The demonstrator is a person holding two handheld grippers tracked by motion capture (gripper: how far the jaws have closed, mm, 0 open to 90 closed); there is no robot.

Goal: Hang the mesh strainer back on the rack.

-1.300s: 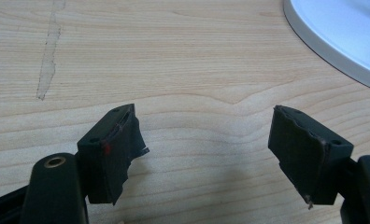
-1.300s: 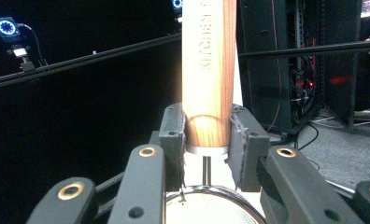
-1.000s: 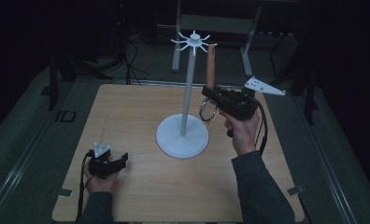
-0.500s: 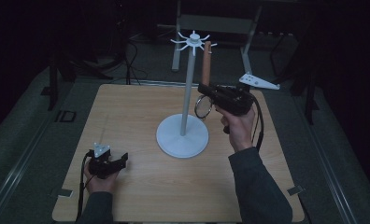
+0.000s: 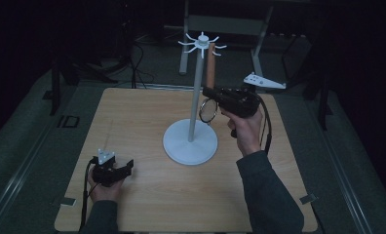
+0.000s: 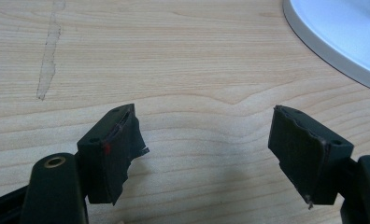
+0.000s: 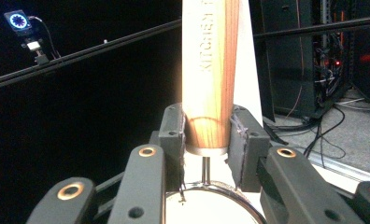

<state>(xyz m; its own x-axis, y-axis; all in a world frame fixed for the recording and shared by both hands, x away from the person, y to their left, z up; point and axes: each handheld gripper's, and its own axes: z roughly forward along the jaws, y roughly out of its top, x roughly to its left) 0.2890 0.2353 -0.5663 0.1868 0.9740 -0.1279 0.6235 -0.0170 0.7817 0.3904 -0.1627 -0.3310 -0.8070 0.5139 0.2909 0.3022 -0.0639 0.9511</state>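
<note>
My right claw pinches a wooden handle stamped "KITCHEN…", cut off at twelve o'clock; left claw spread.

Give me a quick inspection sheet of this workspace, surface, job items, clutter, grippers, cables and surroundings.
Surface: wooden table, a pale scuff mark near the left gripper.
Job's things: white hook stand upright at mid-table; wooden-handled utensil with a round wire ring below, handle raised beside the stand's top hooks.
Clutter: nothing seen.
Grippers: right gripper shut on the wooden handle; left gripper open, low over the table, holding nothing.
Cables: one cable trails from each gripper; more cables lie on the floor behind.
Surroundings: dark room, metal frame and equipment beyond the table.
</note>
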